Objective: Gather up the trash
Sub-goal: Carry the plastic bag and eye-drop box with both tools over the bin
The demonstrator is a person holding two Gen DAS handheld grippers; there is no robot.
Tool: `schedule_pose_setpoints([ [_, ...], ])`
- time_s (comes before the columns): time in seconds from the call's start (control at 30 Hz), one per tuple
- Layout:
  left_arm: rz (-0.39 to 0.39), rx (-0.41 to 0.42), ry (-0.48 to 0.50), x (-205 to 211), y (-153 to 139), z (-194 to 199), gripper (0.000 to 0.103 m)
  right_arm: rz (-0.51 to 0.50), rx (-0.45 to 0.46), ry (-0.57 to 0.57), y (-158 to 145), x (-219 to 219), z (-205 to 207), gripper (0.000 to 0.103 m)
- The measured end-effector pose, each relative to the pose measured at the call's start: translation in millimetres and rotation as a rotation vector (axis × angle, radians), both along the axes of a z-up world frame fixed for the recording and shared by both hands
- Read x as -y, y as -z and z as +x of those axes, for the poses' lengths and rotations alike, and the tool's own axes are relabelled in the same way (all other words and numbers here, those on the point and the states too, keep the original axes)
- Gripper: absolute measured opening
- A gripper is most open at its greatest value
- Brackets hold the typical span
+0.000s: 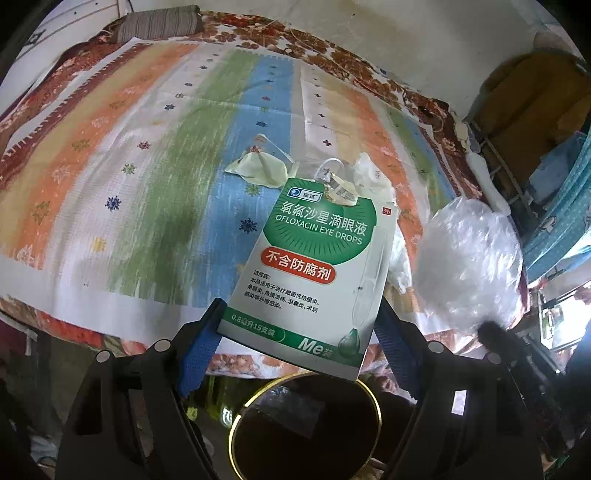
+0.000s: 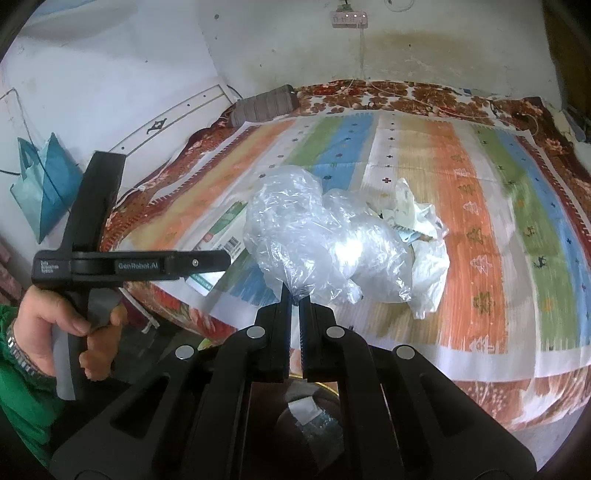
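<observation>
The left gripper (image 1: 299, 325) pinches a flat green-and-white eye drops box (image 1: 314, 266) across its width, the blue fingertips (image 1: 201, 347) pressing on its two side edges near the bottom. The box stands tilted up over the near edge of the bed (image 1: 110, 166), above a round dark bin with a gold rim (image 1: 306, 424) that sits just below the gripper.

The right gripper (image 2: 294, 295) is pressed together on a pinch of a crumpled clear plastic bag (image 2: 317, 236), which bulges up and away from the jaws over the near part of the bed. In the left wrist view the same bag shows as a pale, blurred mass to the right of the box.

Farther onto the striped bedspread lie more scraps: a pale green crumpled wrapper (image 1: 262, 166), a small piece of clear packaging with a label (image 1: 338, 184) just beyond the top of the box, and a white plastic scrap (image 2: 428, 273) beside the clear bag. A striped grey pillow (image 1: 159, 22) lies at the far left corner of the bed. In the right wrist view a hand (image 2: 70, 328) with a green sleeve grips the handle of the left gripper, and a blue bag (image 2: 44, 184) hangs on the wall at the left.
</observation>
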State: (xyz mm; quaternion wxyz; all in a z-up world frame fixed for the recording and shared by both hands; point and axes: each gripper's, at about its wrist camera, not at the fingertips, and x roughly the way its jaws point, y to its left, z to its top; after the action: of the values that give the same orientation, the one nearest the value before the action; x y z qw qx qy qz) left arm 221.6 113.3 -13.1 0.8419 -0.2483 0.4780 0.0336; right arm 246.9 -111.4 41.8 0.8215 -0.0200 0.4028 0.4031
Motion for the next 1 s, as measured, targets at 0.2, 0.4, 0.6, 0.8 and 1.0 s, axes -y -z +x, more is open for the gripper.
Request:
schedule_pose_setpoints([
  [0.2, -0.045, 0.047, -0.016, 7, -8, -25, 0.078, 0.004, -0.011, 0.016, 4, 12, -14, 0.003],
  [0.4, -0.058, 0.079, -0.008, 22, -11, -46, 0.078, 0.043, -0.019, 0.017, 3, 29, -38, 0.003],
  [0.6, -0.106, 0.12, -0.006, 34, -11, -68, 0.078, 0.028, -0.051, 0.025, 14, 39, -55, 0.003],
  [0.8, -0.166, 0.182, 0.02, 48, -14, -86, 0.078, 0.049, -0.095, 0.019, 23, 48, -70, 0.003],
  [1.0, -0.208, 0.184, 0.016, 56, -4, -100, 0.078, 0.039, -0.118, 0.029, 34, 52, -83, 0.003],
])
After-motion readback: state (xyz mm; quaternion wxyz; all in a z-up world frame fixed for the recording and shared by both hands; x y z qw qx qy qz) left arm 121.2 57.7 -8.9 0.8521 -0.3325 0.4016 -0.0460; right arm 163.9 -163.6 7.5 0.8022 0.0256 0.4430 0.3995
